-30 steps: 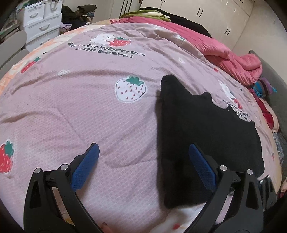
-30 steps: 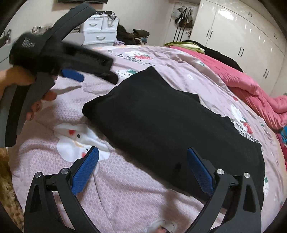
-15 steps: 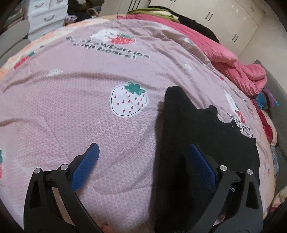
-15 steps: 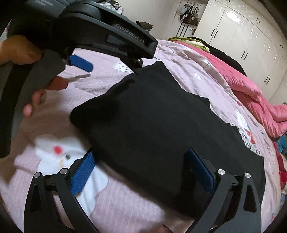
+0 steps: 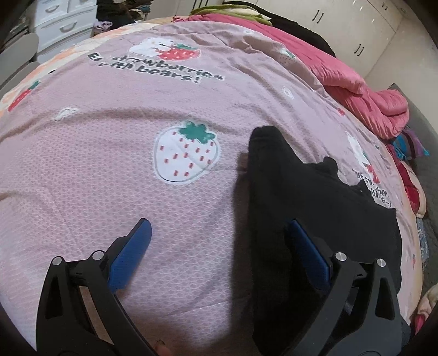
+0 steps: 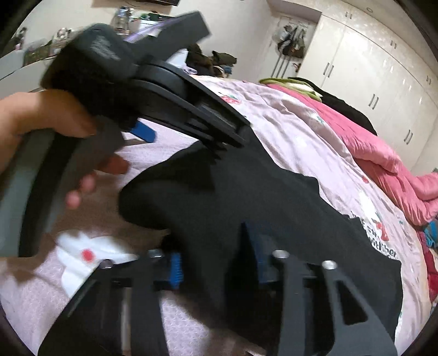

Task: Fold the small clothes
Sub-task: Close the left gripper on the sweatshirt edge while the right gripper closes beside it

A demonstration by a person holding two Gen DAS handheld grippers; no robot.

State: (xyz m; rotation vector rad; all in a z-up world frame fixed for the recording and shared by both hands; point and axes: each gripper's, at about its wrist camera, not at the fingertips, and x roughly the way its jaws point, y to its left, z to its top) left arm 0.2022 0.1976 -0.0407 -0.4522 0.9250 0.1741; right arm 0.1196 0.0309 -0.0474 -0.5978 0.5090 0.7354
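A black garment (image 5: 314,197) lies flat on the pink strawberry-print bedspread (image 5: 109,164). My left gripper (image 5: 219,246) is open above the garment's left edge: its right pad hangs over the black cloth and its left pad over bare bedspread. In the right wrist view the garment (image 6: 260,191) fills the middle. My right gripper (image 6: 216,263) is closing, and the near edge of the cloth is bunched up between its blue pads. A hand (image 6: 41,120) holds the left gripper (image 6: 189,137) over the garment's far corner.
A rumpled pink quilt (image 5: 369,101) and dark clothes lie along the bed's far right side. White drawers (image 5: 65,24) stand beyond the bed on the left. White wardrobe doors (image 6: 383,82) line the right wall.
The right gripper's jaws went from wide apart to narrow, gathering the garment's near edge between them. The left gripper shifted slightly toward the garment's left edge and stayed open.
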